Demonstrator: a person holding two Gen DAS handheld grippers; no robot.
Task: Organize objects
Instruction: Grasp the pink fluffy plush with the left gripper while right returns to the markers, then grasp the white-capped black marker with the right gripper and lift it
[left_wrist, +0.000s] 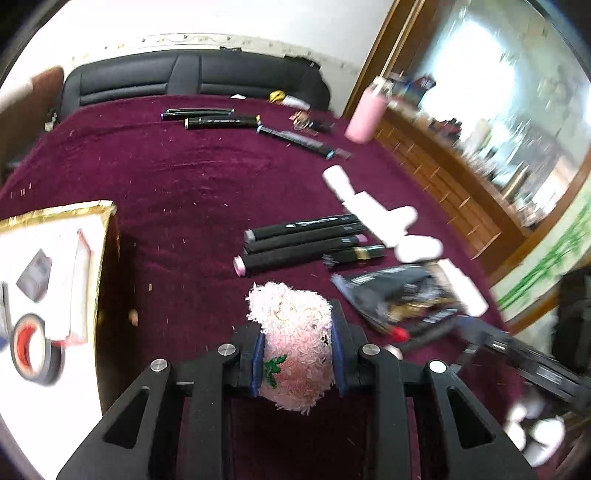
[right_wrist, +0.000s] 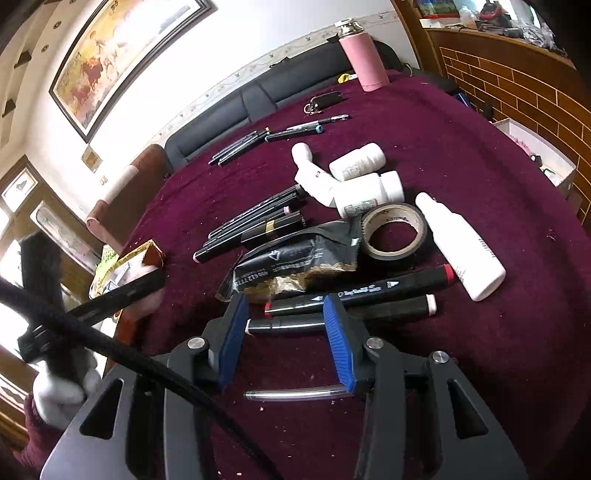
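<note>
Left tool (left_wrist: 297, 354) pinches a fluffy pink roll (left_wrist: 293, 339) over the near surface (left_wrist: 166, 166). Right tool (right_wrist: 286, 332) spread astride a marker (right_wrist: 288, 325), not gripping. Box (left_wrist: 55, 229) at left holds a few items; markers, bottles (right_wrist: 461, 247), tape (right_wrist: 394, 230) left scattered: early days, I judge.

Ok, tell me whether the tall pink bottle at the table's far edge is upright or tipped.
Upright: the tall pink bottle stands on its base, silver cap on top.

Maroon tablecloth (right_wrist: 461, 155). Fluffy pink cloth (left_wrist: 295, 343) with a green embroidered leaf. Black markers (left_wrist: 299, 240), pink and grey caps. Pink flask (right_wrist: 364, 61). White bottles (right_wrist: 460, 247). Black tape roll (right_wrist: 393, 230). Gold-edged white box (left_wrist: 62, 218). Blue gripper pads (right_wrist: 338, 343).
</note>
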